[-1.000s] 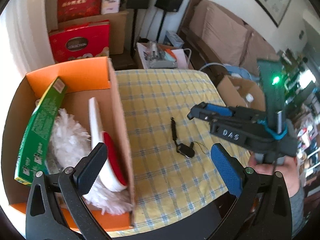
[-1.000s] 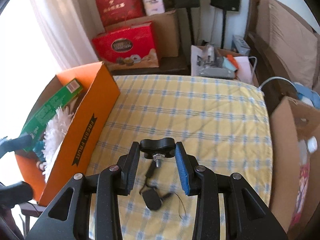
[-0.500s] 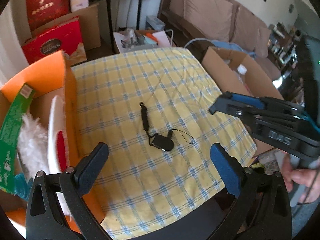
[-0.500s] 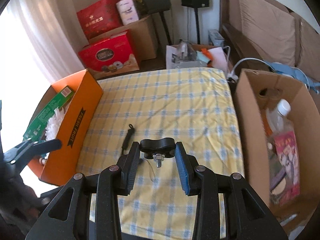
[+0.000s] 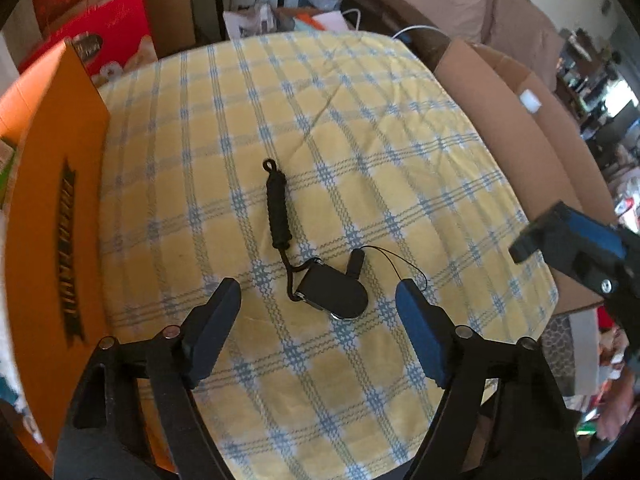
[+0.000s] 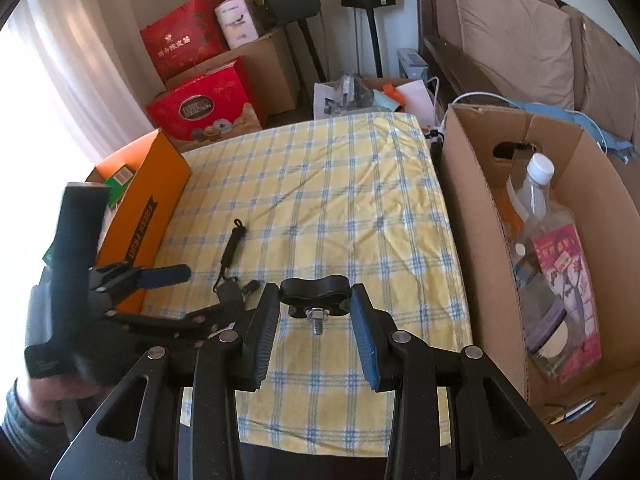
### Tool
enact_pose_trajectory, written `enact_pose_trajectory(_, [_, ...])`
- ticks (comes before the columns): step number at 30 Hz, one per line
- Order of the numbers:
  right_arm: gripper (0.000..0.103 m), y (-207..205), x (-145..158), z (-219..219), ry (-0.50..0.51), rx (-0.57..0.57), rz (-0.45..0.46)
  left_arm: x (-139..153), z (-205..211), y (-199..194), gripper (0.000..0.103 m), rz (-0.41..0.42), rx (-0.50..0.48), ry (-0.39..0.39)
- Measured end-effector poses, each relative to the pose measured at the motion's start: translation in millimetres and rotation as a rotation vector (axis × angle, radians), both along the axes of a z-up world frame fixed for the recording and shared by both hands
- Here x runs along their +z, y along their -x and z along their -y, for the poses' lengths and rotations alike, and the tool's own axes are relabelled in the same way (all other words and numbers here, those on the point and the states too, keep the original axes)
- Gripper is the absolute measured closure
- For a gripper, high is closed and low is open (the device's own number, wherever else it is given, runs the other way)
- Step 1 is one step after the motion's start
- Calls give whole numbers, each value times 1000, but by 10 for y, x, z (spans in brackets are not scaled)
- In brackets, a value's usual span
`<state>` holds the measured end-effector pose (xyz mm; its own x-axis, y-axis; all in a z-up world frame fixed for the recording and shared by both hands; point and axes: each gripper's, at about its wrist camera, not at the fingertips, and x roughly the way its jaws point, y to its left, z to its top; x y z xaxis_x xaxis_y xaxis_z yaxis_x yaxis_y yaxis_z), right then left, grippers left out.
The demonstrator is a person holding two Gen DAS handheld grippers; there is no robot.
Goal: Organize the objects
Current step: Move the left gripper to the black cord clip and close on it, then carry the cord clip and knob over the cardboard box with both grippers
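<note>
The left tongs (image 5: 318, 300), which have just been closing with pads apart, straddle the black key fob (image 5: 334, 290) on the checked counter (image 5: 360, 128), its cord running straight away, while the farther right tongs (image 6: 316, 320) stay clamped on a wing knob (image 6: 316, 290).

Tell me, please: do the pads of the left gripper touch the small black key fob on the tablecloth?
Apart. In the left wrist view the left gripper has closing jaws, yet yellow tablecloth shows between each pad and the key fob.
</note>
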<state>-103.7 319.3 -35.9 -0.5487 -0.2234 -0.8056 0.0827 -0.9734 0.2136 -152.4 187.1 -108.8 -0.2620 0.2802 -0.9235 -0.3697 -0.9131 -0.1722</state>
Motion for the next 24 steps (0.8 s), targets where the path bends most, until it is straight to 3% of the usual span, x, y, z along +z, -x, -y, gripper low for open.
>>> enact_pose_trajectory(3, [67,-31,-36,-14,16,-1,2,-16,-21,-1,43,-20,-2,9])
enact_pose_trajectory(5, [67,-40,-63,-6,24,3,7,-8,-36,1,55,-35,-3,20])
enact_pose_trajectory(6, [67,-48,-76,2,25,5,9,-5,-36,-3,66,-39,-6,16])
enact_pose_trajectory(16, [67,-117,-79,35,51,10,0,71,42,-2,66,-24,-3,-63])
enact_pose_trajectory(24, [67,-147,-12,25,56,11,-15,476,204,-48,66,-63,15,-156])
